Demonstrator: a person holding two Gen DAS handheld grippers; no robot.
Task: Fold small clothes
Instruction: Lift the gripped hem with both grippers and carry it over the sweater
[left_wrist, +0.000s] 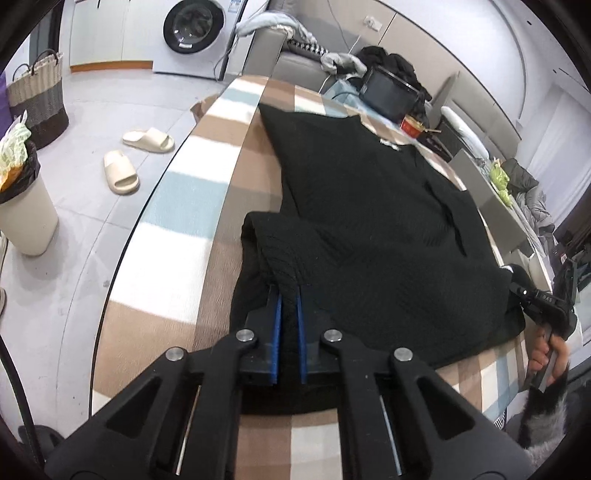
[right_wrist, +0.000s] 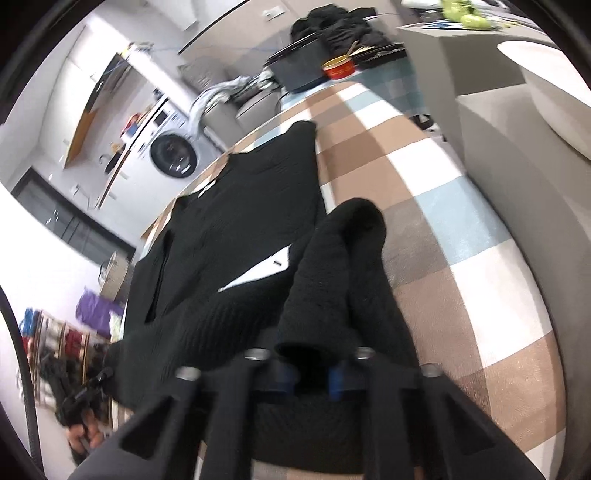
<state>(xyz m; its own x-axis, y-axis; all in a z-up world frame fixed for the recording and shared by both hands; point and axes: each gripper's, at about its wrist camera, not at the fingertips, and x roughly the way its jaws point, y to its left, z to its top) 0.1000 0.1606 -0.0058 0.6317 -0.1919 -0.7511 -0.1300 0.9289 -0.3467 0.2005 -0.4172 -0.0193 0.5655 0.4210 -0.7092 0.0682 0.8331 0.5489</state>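
Note:
A black knitted garment (left_wrist: 369, 206) lies spread on a table covered with a checked blanket (left_wrist: 207, 206). In the left wrist view my left gripper (left_wrist: 289, 295) is shut, its blue pads (left_wrist: 277, 325) pinching a raised fold at the garment's near left corner. My right gripper (left_wrist: 535, 299) shows at the far right edge of the cloth, with a hand (left_wrist: 550, 354) on its handle. In the right wrist view the garment (right_wrist: 258, 206) bunches up over my right gripper (right_wrist: 312, 369), which is shut on the cloth; its fingertips are hidden. A white label (right_wrist: 258, 273) shows on the cloth.
A black box (left_wrist: 391, 96) and a red bowl (left_wrist: 413, 125) stand at the table's far end. On the floor to the left are two slippers (left_wrist: 147, 139), a bin (left_wrist: 22, 221) and a woven basket (left_wrist: 37, 96). A washing machine (left_wrist: 194, 33) stands behind.

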